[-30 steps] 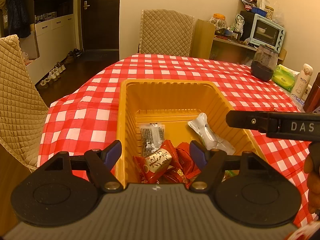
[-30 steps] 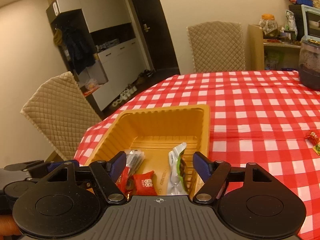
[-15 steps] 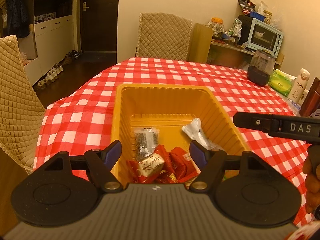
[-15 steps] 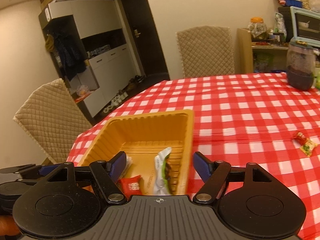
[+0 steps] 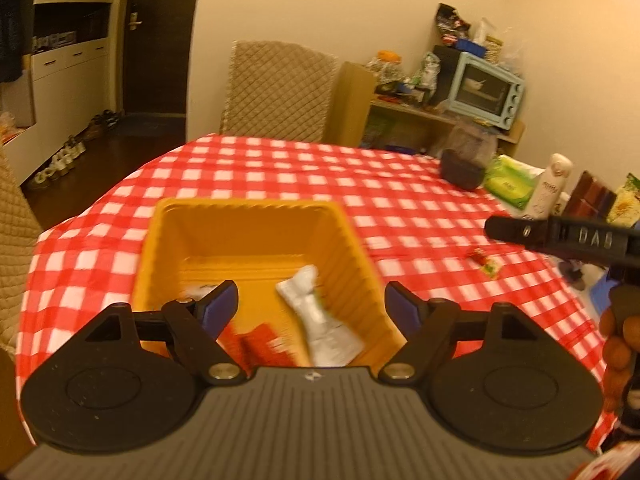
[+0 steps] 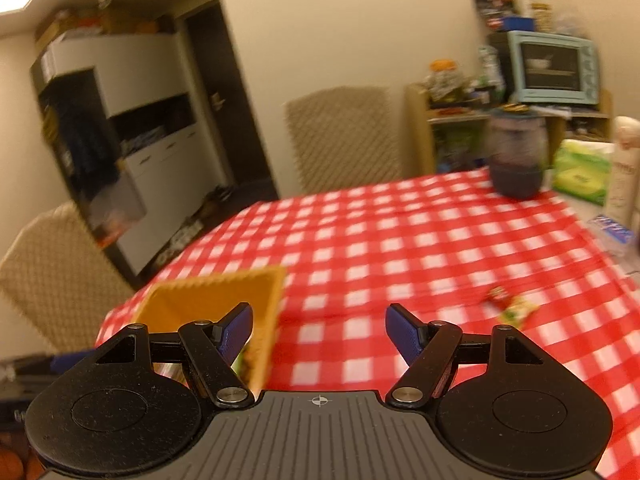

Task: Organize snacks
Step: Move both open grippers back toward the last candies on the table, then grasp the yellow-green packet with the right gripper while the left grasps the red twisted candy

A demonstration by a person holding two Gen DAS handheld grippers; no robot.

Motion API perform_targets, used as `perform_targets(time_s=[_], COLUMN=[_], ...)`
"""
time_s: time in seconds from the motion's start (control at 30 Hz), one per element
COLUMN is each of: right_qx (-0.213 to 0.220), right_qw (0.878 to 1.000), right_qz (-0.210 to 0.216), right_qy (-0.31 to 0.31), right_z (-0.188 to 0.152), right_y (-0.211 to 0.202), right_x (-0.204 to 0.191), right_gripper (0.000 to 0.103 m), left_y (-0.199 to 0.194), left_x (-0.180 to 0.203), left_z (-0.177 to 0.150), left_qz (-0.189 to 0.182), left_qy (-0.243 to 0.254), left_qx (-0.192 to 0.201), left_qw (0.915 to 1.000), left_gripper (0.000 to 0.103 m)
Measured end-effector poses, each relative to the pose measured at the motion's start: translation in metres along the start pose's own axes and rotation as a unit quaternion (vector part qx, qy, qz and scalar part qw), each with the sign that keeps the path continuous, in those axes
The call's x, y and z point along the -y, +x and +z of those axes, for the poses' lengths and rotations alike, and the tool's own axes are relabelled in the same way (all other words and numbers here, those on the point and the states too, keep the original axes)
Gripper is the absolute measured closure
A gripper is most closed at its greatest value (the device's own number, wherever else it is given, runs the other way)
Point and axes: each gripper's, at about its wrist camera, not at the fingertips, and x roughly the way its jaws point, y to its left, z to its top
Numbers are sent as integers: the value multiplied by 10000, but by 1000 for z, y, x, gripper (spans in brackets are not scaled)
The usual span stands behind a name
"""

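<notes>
An orange tray (image 5: 248, 208) stands on the red checked tablecloth; it also shows in the right wrist view (image 6: 224, 284). It holds a white packet (image 5: 316, 312), red packets (image 5: 260, 340) and a dark packet, partly hidden behind the fingers. A small red and green snack (image 6: 510, 304) lies loose on the cloth to the right; it also shows in the left wrist view (image 5: 486, 262). My left gripper (image 5: 312, 306) is open and empty above the tray's near end. My right gripper (image 6: 320, 330) is open and empty, above the cloth right of the tray.
A dark jar (image 6: 516, 156), a green tissue pack (image 6: 580, 170) and a white bottle (image 6: 622, 172) stand at the table's far right. Quilted chairs (image 5: 276, 88) stand at the far side and at the left. A shelf with a toaster oven (image 5: 486, 88) is behind.
Both grippers have pulled back and swung right, away from the tray. The right gripper now faces the cloth and the loose snack. Both stay open.
</notes>
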Motion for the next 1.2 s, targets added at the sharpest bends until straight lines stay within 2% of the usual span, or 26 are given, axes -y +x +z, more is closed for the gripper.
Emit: perform_targets(time_s=[0.3, 0.57, 0.7, 0.93, 1.0, 1.2], right_qx=[325, 319, 196, -114, -169, -340], right_qw=[9970, 9919, 9909, 9926, 9932, 9943], right_qz=[-681, -1196, -1298, -1111, -1059, -913], right_qy=[161, 296, 309, 480, 462, 422], right_z=[38, 36, 21, -10, -15, -20], right_y=[-53, -71, -57, -6, 10, 58], right_x=[73, 126, 144, 174, 178, 186], right_gripper=[30, 30, 30, 31, 47, 57], left_y=[9, 39, 64, 122, 137, 177], left_x=[56, 101, 121, 146, 150, 160], left_z=[16, 27, 29, 30, 31, 33], left_qz=[-347, -586, -593, -496, -499, -246], left_qy=[382, 445, 430, 503, 532, 761], left_qx=[61, -16, -52, -273, -330, -470], left_qw=[9986, 9973, 9973, 9971, 9968, 9957], left_gripper=[22, 15, 11, 11, 11, 11])
